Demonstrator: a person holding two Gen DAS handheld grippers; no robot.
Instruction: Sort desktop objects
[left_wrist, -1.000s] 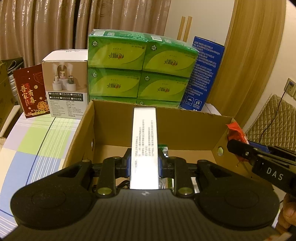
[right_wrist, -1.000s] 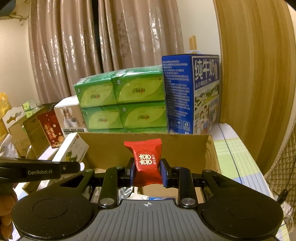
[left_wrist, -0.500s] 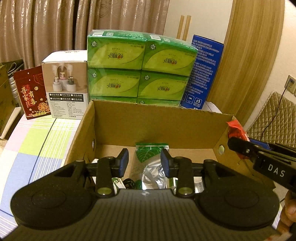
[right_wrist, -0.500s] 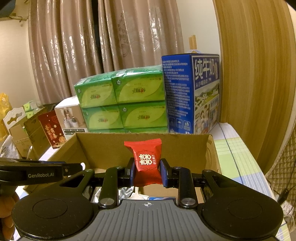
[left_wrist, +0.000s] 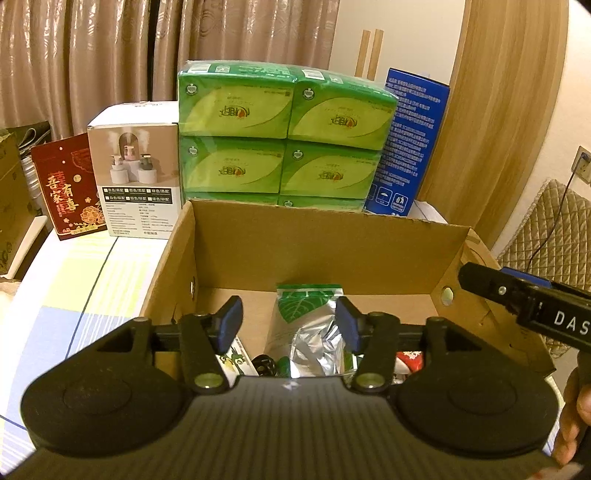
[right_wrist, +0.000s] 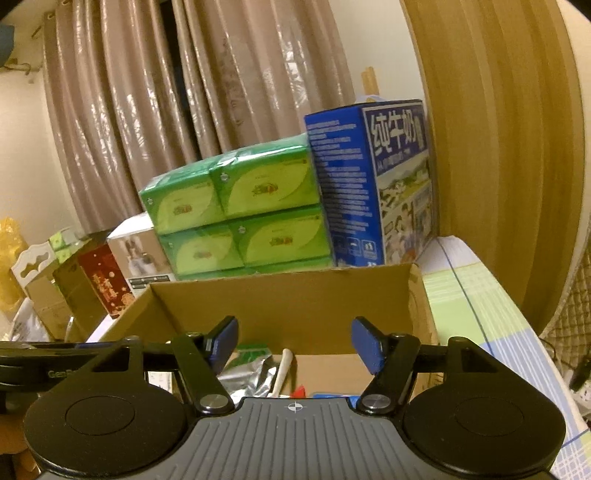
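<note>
An open cardboard box (left_wrist: 325, 247) (right_wrist: 288, 306) stands on the table in front of both grippers. My left gripper (left_wrist: 288, 326) hangs open over its near edge, nothing between the fingers. Below it in the box lie a green-and-silver foil pouch (left_wrist: 306, 325), a white carton (left_wrist: 236, 360) with a green print and a red candy packet (left_wrist: 408, 360). My right gripper (right_wrist: 293, 343) is also open and holds nothing; beneath it I see the foil pouch (right_wrist: 251, 369), a white stick-like item (right_wrist: 282, 369) and a bit of red (right_wrist: 300, 389). The right gripper's body (left_wrist: 524, 299) shows at the right of the left wrist view.
Behind the box stand stacked green tissue packs (left_wrist: 280, 136) (right_wrist: 240, 218), a blue milk carton (left_wrist: 406, 147) (right_wrist: 384, 184), a white product box (left_wrist: 136, 177) and a red card box (left_wrist: 66, 188). Striped tablecloth (left_wrist: 62, 295) (right_wrist: 491, 317) lies on both sides. Curtains and a wooden panel are behind.
The left gripper opened and let the long white carton fall into the box. The right gripper then opened and dropped the red candy packet in. Both jaws now stand wide apart.
</note>
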